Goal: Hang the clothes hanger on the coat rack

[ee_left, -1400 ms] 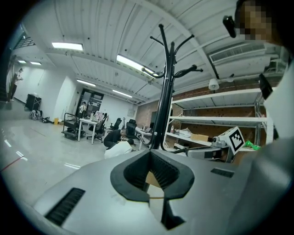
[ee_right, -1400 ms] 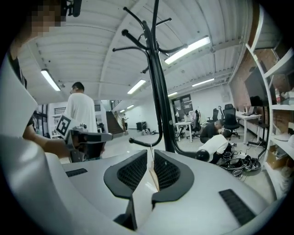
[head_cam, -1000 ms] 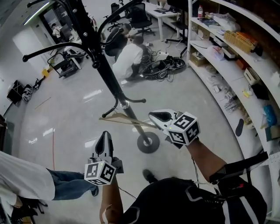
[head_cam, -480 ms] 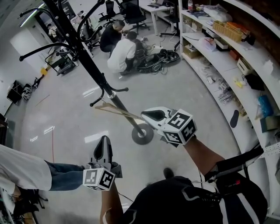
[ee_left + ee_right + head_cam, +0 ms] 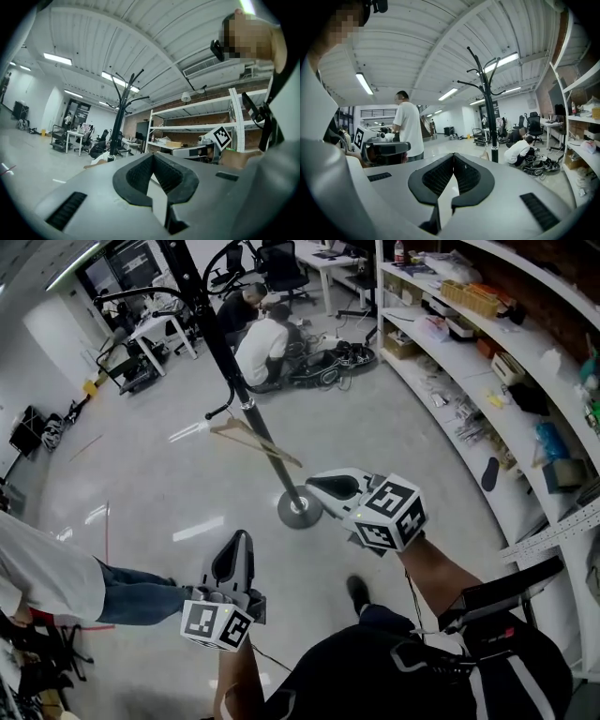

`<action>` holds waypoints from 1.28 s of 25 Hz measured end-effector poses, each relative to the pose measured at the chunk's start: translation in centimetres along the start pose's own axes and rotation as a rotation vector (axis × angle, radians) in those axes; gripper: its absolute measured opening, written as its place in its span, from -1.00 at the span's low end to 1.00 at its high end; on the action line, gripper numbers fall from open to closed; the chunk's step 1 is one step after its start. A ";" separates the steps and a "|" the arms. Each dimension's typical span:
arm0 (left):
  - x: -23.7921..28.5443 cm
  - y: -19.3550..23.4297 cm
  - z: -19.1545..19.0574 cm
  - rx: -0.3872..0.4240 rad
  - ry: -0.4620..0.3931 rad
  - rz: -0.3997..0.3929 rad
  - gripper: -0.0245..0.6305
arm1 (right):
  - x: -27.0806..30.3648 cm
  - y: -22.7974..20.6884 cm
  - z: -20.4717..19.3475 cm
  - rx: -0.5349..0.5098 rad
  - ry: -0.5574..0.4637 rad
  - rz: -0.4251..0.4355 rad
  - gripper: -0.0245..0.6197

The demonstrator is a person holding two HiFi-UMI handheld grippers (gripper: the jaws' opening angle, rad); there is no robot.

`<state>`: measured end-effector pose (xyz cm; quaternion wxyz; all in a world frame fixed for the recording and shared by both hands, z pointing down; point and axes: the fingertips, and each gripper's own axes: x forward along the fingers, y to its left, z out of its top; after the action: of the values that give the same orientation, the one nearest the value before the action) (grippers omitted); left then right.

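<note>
Wooden hanger (image 5: 223, 427) is hanging on black coat rack (image 5: 225, 352); left gripper (image 5: 236, 546) and right gripper (image 5: 323, 486), both closed and empty, are hovering near its base.

light wooden clothes hanger (image 5: 230, 434) no longer reaching the tip of the right claw (image 5: 323, 487), now well apart from it, black metal coat rack (image 5: 246, 405) farther off, its round base higher in the head view
</note>
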<state>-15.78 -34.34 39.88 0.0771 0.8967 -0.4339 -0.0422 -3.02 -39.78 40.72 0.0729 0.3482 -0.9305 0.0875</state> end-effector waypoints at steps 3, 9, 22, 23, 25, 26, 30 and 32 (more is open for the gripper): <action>-3.6 -2.1 -0.4 0.015 -0.001 -0.031 -0.93 | -1.8 3.9 -1.1 0.012 0.010 -0.007 -0.90; -9.5 -7.5 -0.3 -0.067 -0.028 -0.128 -0.93 | -7.7 10.5 -2.0 0.016 0.025 -0.007 -0.90; -17.1 -20.8 -1.6 -0.099 -0.053 -0.090 -0.93 | -23.7 17.0 -2.4 -0.024 -0.087 -0.006 -0.90; -17.5 -22.2 -1.8 -0.096 -0.049 -0.083 -0.93 | -25.2 17.4 -2.9 -0.024 -0.089 0.001 -0.90; -18.3 -25.2 -2.4 -0.100 -0.034 -0.066 -0.93 | -28.5 18.0 -3.7 -0.010 -0.098 0.018 -0.90; -18.8 -26.8 -2.6 -0.106 -0.027 -0.057 -0.93 | -30.3 18.4 -4.0 -0.002 -0.107 0.026 -0.90; -20.9 -32.0 -3.1 -0.095 -0.001 -0.033 -0.93 | -35.2 20.2 -4.5 -0.005 -0.114 0.051 -0.90; -21.7 -33.4 -2.9 -0.081 0.000 -0.024 -0.93 | -36.7 20.8 -4.8 -0.008 -0.109 0.048 -0.90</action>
<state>-3.04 3.47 37.06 0.1128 0.8980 -0.4210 -0.0609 10.96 0.02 35.86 0.0214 0.3296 -0.9416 0.0664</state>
